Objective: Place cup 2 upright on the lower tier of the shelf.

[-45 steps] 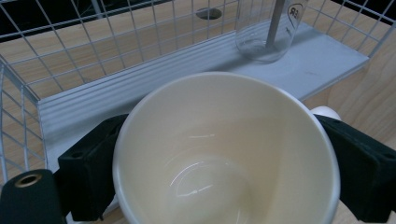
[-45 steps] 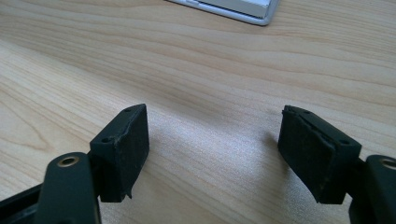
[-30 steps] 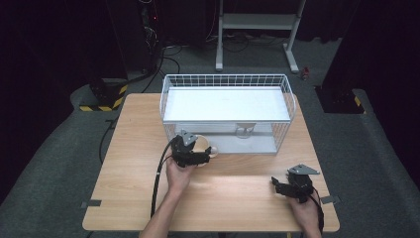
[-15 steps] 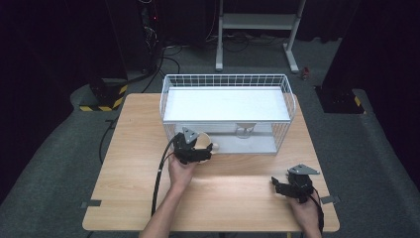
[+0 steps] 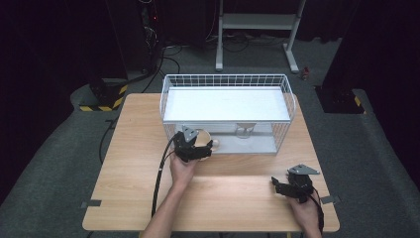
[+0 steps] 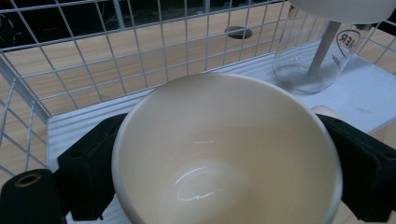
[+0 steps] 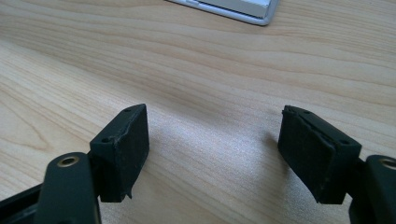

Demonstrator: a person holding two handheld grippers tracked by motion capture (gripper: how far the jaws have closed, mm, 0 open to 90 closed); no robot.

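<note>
The left tongs (image 5: 200, 145) grip a cream ceramic cup (image 6: 226, 154), one black pad pressed against each side of its wall. In the left gripper view the cup's mouth faces the camera, its glossy inside bare. The cup is held at the front left of a white wire basket (image 5: 289, 104), low against the basket's white floor. In the high view the left hand (image 5: 183, 171) reaches in from the counter's near edge, and the cup (image 5: 203, 139) shows as a pale round shape just past the tongs.

Farther inside the basket stands a clear glass (image 6: 313, 60) with dark lettering, upright on the white floor and apart from the cup; in the high view it (image 5: 244, 130) sits right of the cup, near the basket's front.

The right tongs (image 7: 212, 154) stand open with nothing between the pads, resting low over the bare wooden counter (image 5: 233, 198) near its front right corner, well apart from the basket.
</note>
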